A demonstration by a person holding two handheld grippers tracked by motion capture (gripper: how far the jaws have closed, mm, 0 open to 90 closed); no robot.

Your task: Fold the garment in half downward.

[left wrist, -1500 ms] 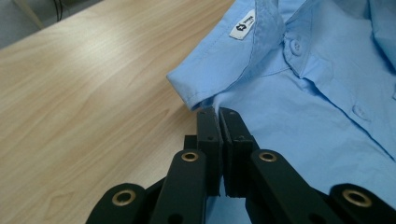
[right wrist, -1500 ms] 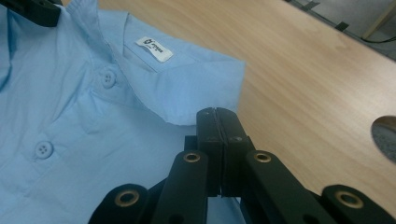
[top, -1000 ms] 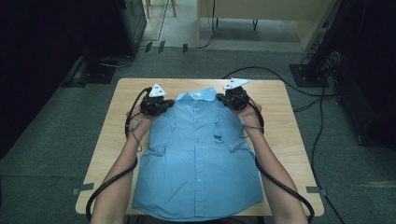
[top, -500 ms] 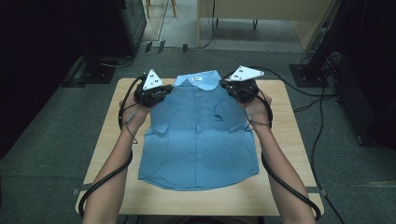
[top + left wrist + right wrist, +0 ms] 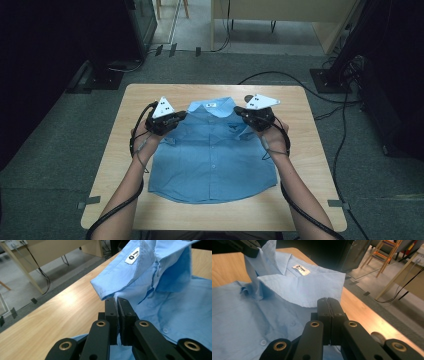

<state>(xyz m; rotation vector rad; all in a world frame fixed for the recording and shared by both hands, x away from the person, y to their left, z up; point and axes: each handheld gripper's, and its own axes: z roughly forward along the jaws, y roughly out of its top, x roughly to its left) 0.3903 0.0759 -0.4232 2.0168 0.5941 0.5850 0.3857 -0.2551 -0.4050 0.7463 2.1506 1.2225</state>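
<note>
Laying the blue shirt (image 5: 212, 155) out flat looks to be the step in hand: it lies face up on the wooden table (image 5: 310, 150), buttons up the middle, collar at the far edge and hem toward the person. The left gripper (image 5: 172, 120) is clamped on a fold of fabric at one shoulder, just beside the collar; in the left gripper view its jaws are pressed together with blue cloth pinched between them. The right gripper (image 5: 245, 114) sits at the other shoulder, jaws closed tight, and in the right gripper view cloth runs under its tips, so it seems to be pinching the shirt there too. The collar (image 5: 135, 262) with its white label (image 5: 301, 269) rises between the two. The next move probably calls for lowering both shoulders evenly and releasing only once the fabric rests smooth.
</note>
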